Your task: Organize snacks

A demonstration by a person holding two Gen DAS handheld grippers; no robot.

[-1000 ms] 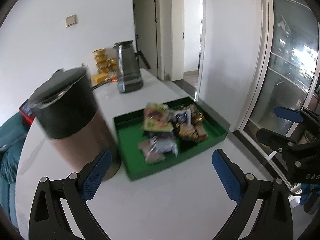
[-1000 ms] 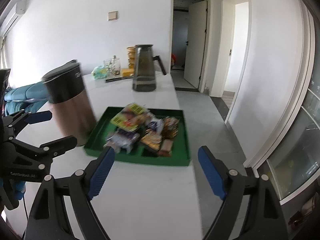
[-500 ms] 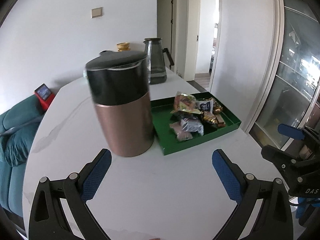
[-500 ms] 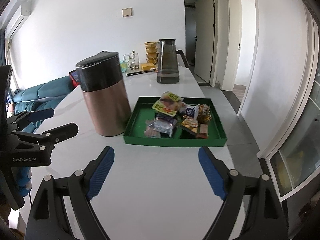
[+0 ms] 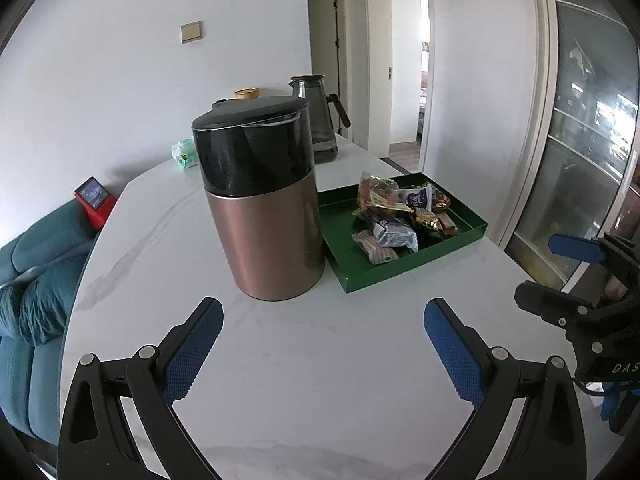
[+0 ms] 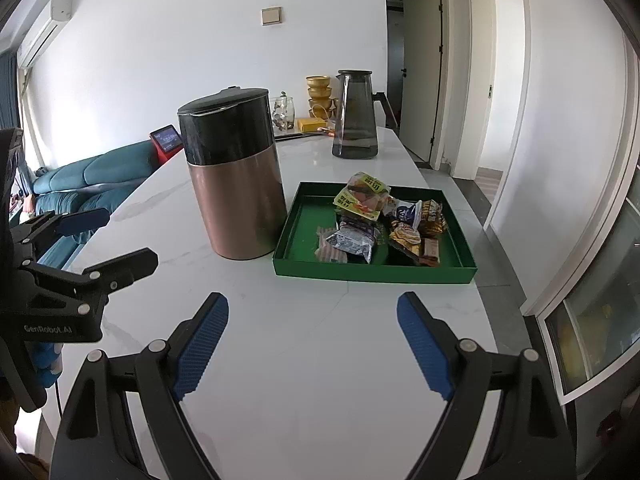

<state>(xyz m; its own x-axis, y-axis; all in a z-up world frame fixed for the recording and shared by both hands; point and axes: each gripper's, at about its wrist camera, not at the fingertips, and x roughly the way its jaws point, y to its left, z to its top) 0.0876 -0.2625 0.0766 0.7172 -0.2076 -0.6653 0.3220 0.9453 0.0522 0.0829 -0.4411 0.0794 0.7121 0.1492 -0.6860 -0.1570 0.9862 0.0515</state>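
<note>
A green tray (image 6: 376, 272) (image 5: 404, 270) on the white marble table holds a heap of several wrapped snacks (image 6: 380, 220) (image 5: 400, 216). A copper canister with a black lid (image 6: 232, 176) (image 5: 260, 200) stands just left of the tray. My left gripper (image 5: 324, 344) is open and empty above the table, short of the canister. My right gripper (image 6: 312, 340) is open and empty, short of the tray's near edge. Each gripper also shows at the side of the other's view.
A dark glass pitcher (image 6: 355, 116) stands at the table's far end with gold bowls (image 6: 319, 92), a glass jar (image 6: 282, 114) and a yellow box (image 6: 312, 123). A teal sofa (image 6: 80, 184) lies left of the table. The table's right edge (image 6: 486, 308) drops to the floor.
Both views have swung and steadied: the canister and tray now sit farther off and sharper. Both grippers stay open and empty.
</note>
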